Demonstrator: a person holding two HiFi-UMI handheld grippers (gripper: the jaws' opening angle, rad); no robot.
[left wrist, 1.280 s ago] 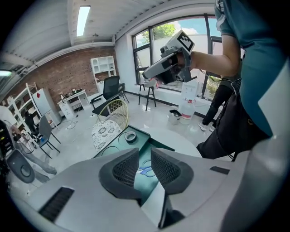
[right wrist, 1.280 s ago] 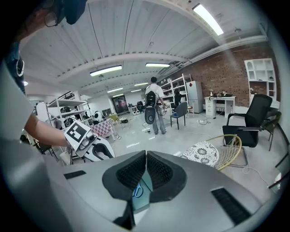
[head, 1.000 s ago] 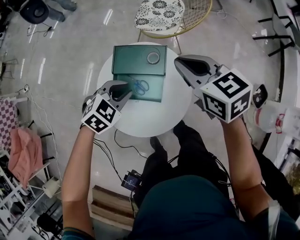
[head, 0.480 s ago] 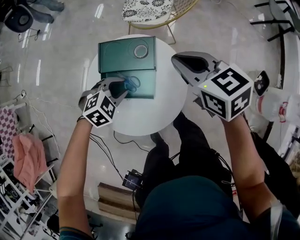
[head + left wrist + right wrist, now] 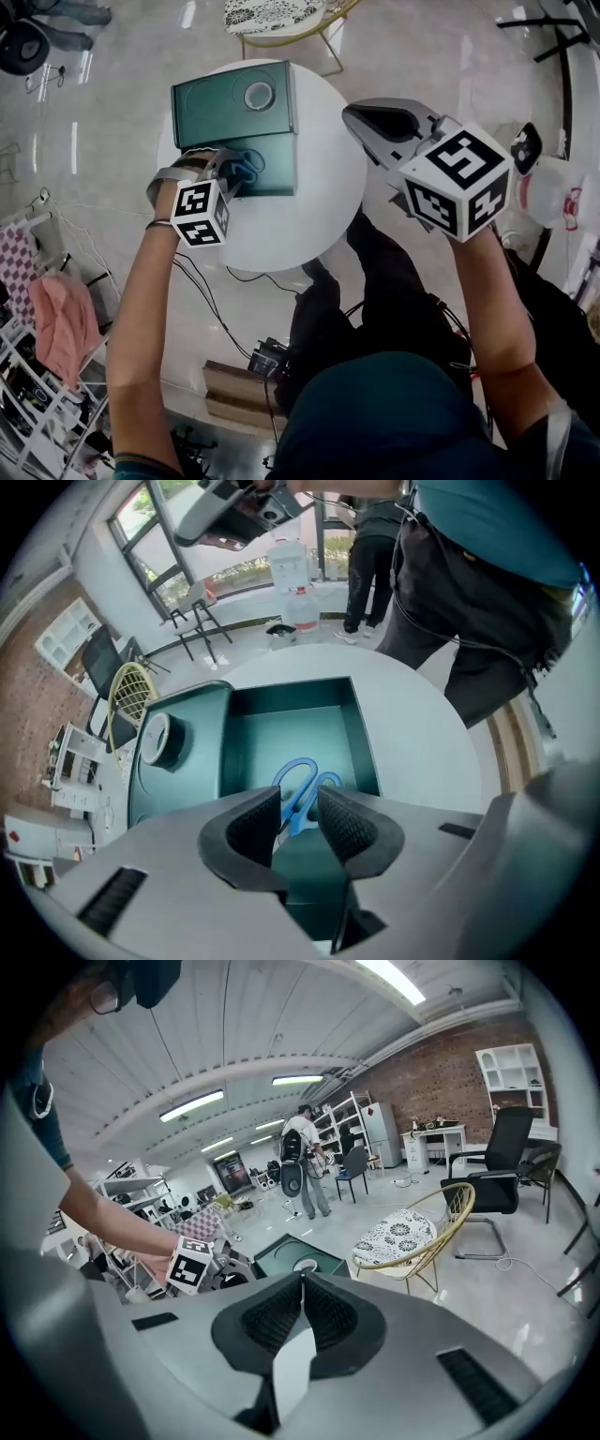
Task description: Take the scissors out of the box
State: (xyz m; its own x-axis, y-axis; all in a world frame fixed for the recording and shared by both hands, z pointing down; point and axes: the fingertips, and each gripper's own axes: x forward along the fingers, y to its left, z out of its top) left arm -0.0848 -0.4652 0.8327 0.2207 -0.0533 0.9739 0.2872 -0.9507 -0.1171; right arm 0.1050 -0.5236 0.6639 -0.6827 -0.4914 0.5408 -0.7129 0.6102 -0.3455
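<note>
Nearest to the head camera are the person's own legs (image 5: 394,309) in dark trousers, at 6 o'clock from the round white table (image 5: 300,225).

The right gripper (image 5: 302,1288) is held in the air above the table's edge at about 3 o'clock, well apart from the box. Its two pads are pressed together and nothing is between them.

The left gripper (image 5: 299,797) is at about 9 o'clock of the table and points steeply down into the box (image 5: 364,738). Its jaws stand apart. In the left gripper view the blue scissors (image 5: 302,808) show in the gap between the pads, but the pads do not press on them.

The dark green box lies open on the table's 10 to 11 o'clock part. The scissors lie on the floor of its nearer half, with the blue handle rings pointing away from the left gripper. The blades are hidden behind the jaws.

The lid (image 5: 183,761) lies opened flat on the far side, at 12 o'clock from the scissors. It has a round window (image 5: 155,740).

Beyond the table, at 12 o'clock, stands a wire chair (image 5: 412,1241) with a patterned cushion. Much farther, in the right gripper view, a person (image 5: 305,1162) stands on the shiny floor near some shelves.
</note>
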